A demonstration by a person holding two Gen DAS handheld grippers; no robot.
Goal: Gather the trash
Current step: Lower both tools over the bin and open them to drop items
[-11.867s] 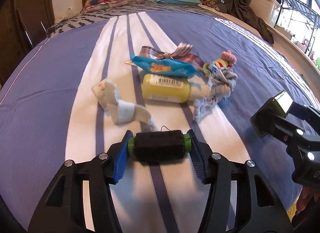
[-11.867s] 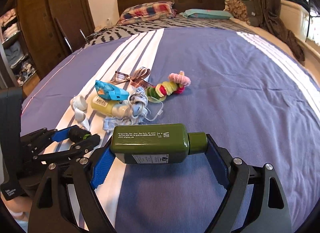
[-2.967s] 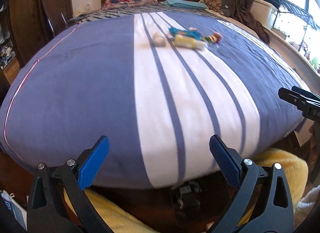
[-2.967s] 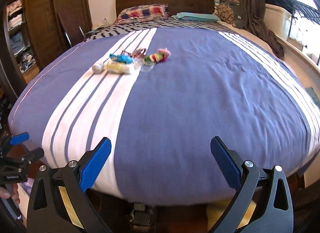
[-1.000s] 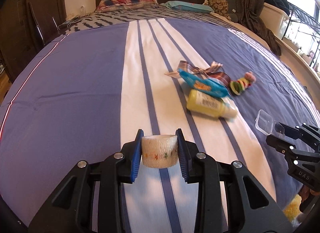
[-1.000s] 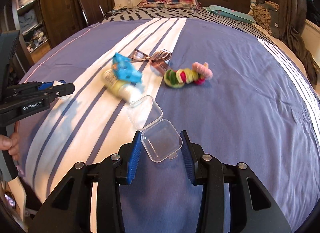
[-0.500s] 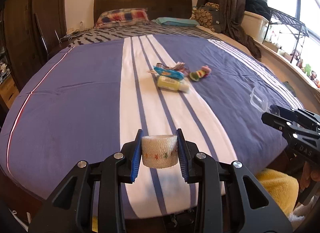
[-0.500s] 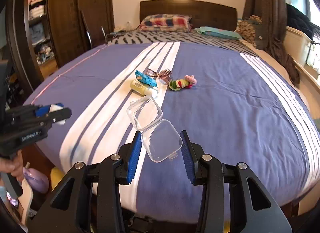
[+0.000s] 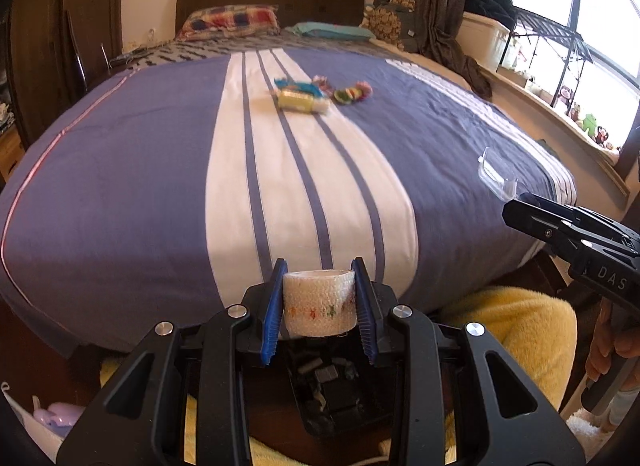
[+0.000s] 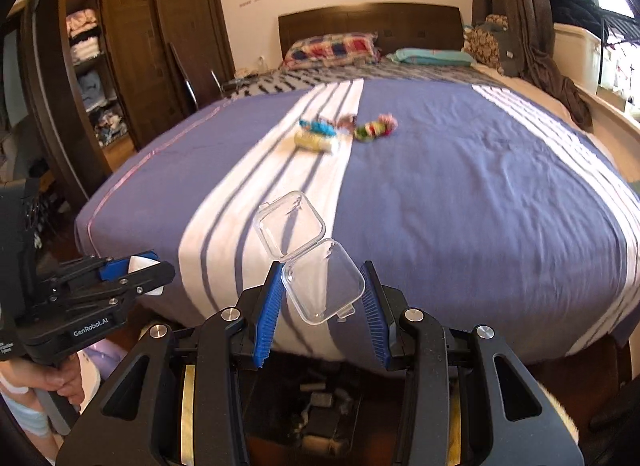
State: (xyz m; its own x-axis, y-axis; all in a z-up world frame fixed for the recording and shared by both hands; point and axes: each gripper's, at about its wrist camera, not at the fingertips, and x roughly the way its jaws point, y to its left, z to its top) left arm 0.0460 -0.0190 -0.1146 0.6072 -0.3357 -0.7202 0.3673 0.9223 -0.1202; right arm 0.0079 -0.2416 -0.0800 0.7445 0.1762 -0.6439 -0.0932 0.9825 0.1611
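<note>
Both grippers [image 9: 319, 304] [image 10: 323, 298] have retreated past the bed edge [image 9: 472, 298] — loads clamped.

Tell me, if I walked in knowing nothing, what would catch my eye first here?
Probably the two black handheld grippers at the foot of the bed: the left gripper pinches a white tape roll, and the right gripper pinches an open clear plastic case. Then a small colourful heap of items lying farther up the bed's white stripes.
</note>
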